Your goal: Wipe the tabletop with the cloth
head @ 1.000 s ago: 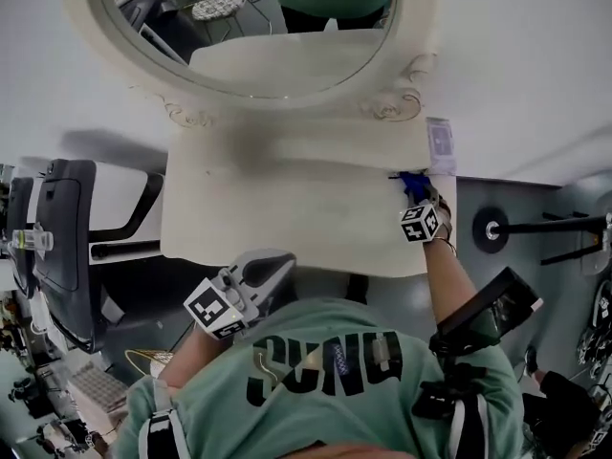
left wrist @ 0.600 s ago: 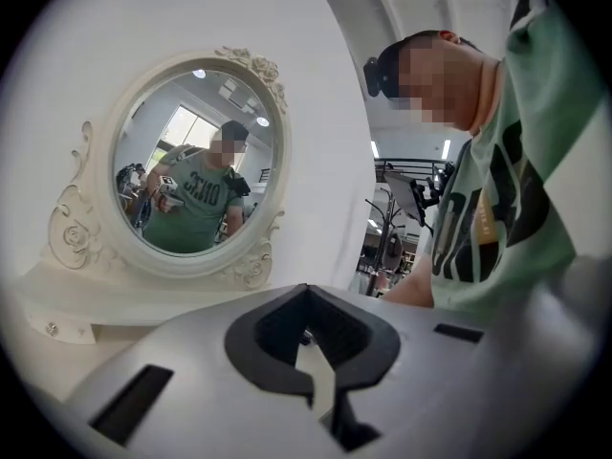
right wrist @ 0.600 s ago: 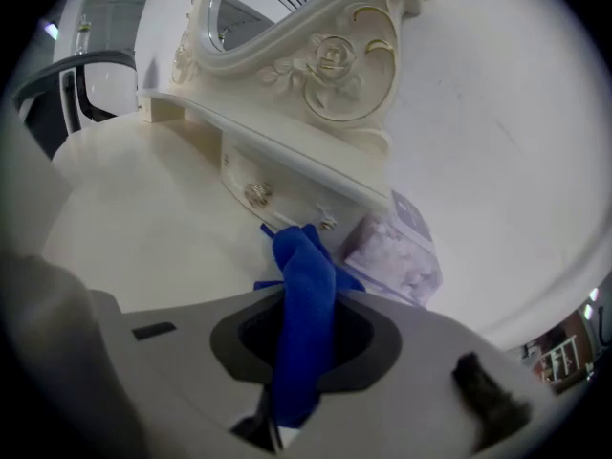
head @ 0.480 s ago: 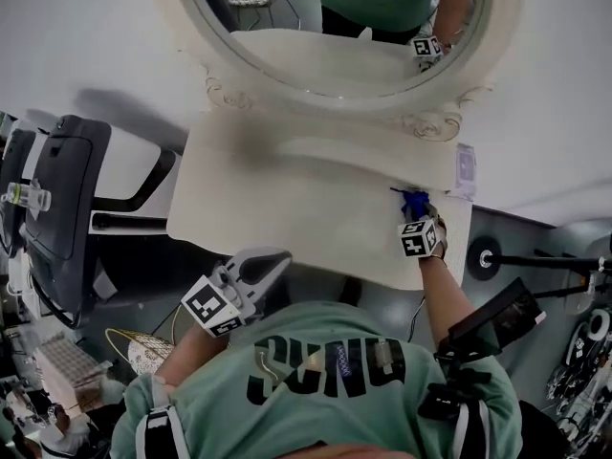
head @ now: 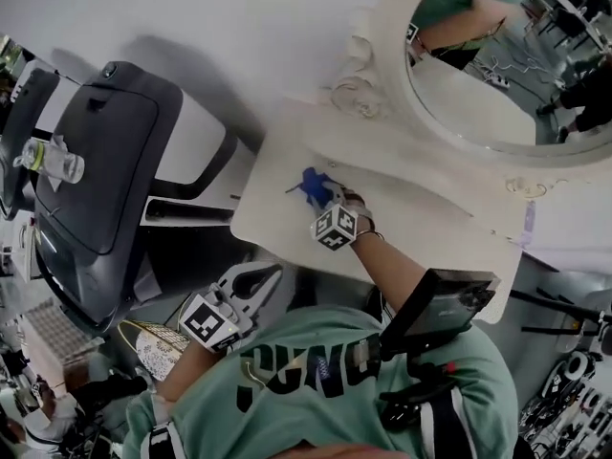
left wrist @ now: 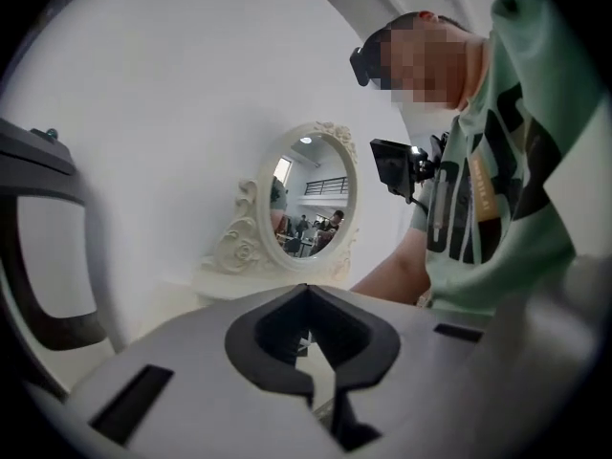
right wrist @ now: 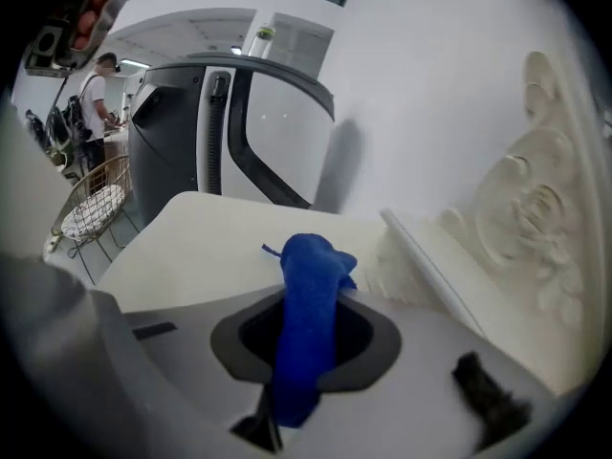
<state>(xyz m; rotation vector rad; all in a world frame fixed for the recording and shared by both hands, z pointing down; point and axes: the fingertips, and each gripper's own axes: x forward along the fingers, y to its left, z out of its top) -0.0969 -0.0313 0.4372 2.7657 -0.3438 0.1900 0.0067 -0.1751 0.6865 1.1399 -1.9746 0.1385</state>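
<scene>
The head view looks from above, steeply down, on the tabletop [head: 277, 208]. The person's green shirt [head: 316, 371] is at its bottom edge, the oval mirror [head: 497, 84] at the upper right, a dark chair [head: 105, 161] at the left. The left gripper view sits low beside the person and faces across the table toward the oval mirror [left wrist: 311, 199] and the white wall [left wrist: 143, 113]. The right gripper view is very near the tabletop [right wrist: 210, 242]. The blue cloth [right wrist: 308, 323] fills its near middle, and it faces along the surface toward the dark chair [right wrist: 210, 142]. The head view shares the mirror with the left gripper view, and the tabletop and chair with the right one.
</scene>
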